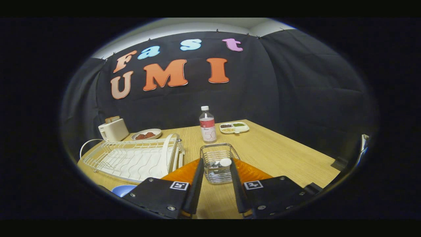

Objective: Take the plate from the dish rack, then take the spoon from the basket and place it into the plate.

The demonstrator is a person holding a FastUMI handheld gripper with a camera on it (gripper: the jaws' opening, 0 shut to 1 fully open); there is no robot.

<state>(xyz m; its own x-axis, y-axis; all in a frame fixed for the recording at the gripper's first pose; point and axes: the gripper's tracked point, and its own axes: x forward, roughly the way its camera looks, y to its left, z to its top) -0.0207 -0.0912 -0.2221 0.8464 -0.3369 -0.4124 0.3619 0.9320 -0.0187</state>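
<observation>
My gripper [216, 163] is open, and its fingertips flank a small wire basket [210, 154] on the wooden table. In the basket lies a spoon with a white rounded end [225, 162], close to the right finger. The basket rests on an orange mat [184, 171]. Left of the fingers is a white wire dish rack [125, 159], with a white plate [168, 154] standing on edge at its right end. Nothing is gripped between the fingers.
A water bottle [207, 125] stands just beyond the basket. Farther back are a divided snack tray [234, 127], a small plate of red food [146, 134] and a white toaster [113, 129]. A blue round object [123, 190] lies by the left finger's base.
</observation>
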